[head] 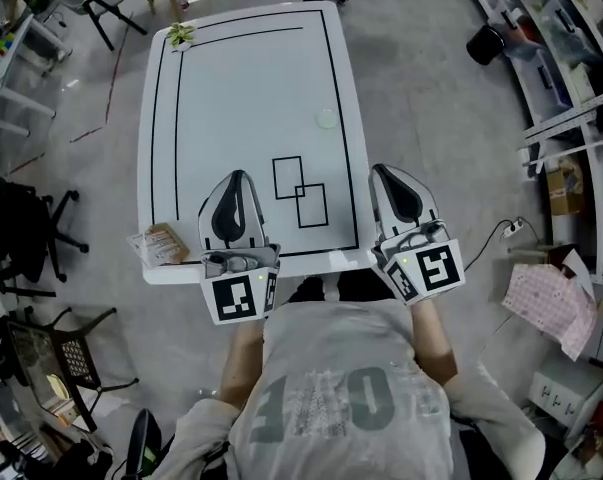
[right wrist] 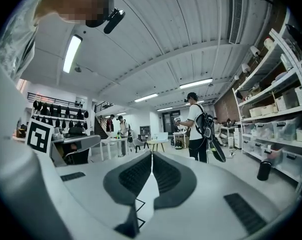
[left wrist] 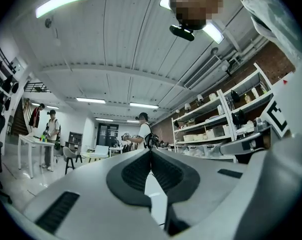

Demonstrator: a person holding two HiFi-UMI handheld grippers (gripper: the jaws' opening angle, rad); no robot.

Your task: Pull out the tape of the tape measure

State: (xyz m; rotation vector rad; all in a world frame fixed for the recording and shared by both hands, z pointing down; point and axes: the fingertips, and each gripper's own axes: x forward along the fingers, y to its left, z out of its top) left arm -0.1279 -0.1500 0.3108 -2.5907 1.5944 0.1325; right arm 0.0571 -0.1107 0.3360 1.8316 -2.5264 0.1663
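Observation:
A small round pale-green thing, likely the tape measure, lies on the white table towards its right edge. It is far from both grippers. My left gripper hovers over the table's near left part with its jaws pressed together and nothing between them. My right gripper is by the table's near right corner, also shut and empty. In the left gripper view the left gripper points level across the room, and in the right gripper view the right gripper does too. Neither view shows the round thing.
Two overlapping black squares are drawn on the table between the grippers. A brown packet lies at the near left corner and a green-yellow item at the far left corner. Chairs stand at left, shelves at right. A person with a backpack stands ahead.

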